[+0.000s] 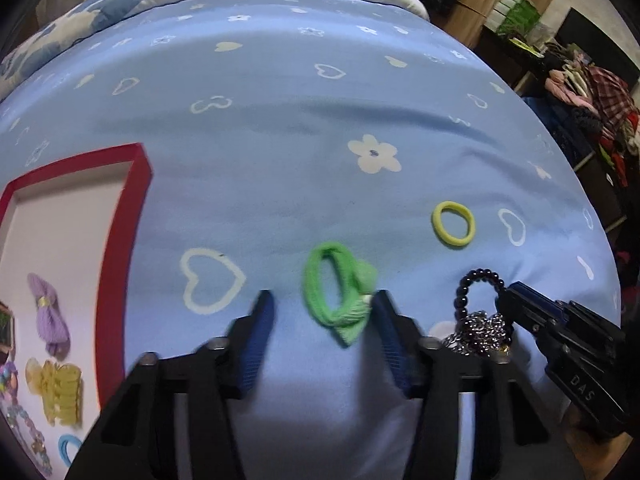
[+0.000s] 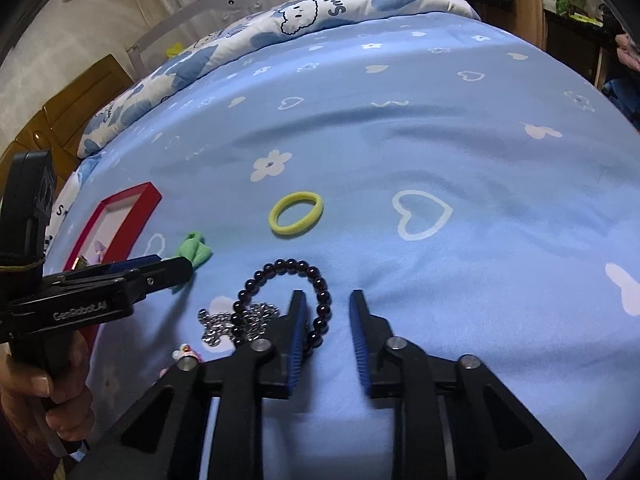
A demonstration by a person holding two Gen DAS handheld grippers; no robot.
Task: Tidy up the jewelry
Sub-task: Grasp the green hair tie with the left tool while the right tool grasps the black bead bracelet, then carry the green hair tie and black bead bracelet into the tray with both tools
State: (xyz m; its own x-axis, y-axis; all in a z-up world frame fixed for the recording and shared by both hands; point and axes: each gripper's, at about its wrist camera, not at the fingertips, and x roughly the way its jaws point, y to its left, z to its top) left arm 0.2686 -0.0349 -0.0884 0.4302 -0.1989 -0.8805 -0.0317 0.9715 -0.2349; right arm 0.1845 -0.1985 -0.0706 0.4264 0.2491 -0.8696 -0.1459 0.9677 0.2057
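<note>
My left gripper (image 1: 322, 300) is open, its fingers on either side of a green hair tie (image 1: 336, 294) lying on the blue bedsheet; the tie also shows in the right wrist view (image 2: 194, 250). My right gripper (image 2: 328, 300) is open, with the right side of a black bead bracelet (image 2: 304, 292) between its fingers. The bracelet (image 1: 478, 286) lies partly on a silver chain (image 2: 236, 322). A yellow hair tie (image 2: 296, 214) lies farther out, also in the left wrist view (image 1: 454, 223). A red-rimmed box (image 1: 120, 216) at left holds several hair accessories.
A small pink charm (image 2: 186, 354) lies near the chain. A cloud-print pillow (image 2: 304, 12) lies at the head of the bed. Clothes and shelves (image 1: 592, 96) stand beyond the bed's right edge. A wooden cabinet (image 2: 68, 108) stands at left.
</note>
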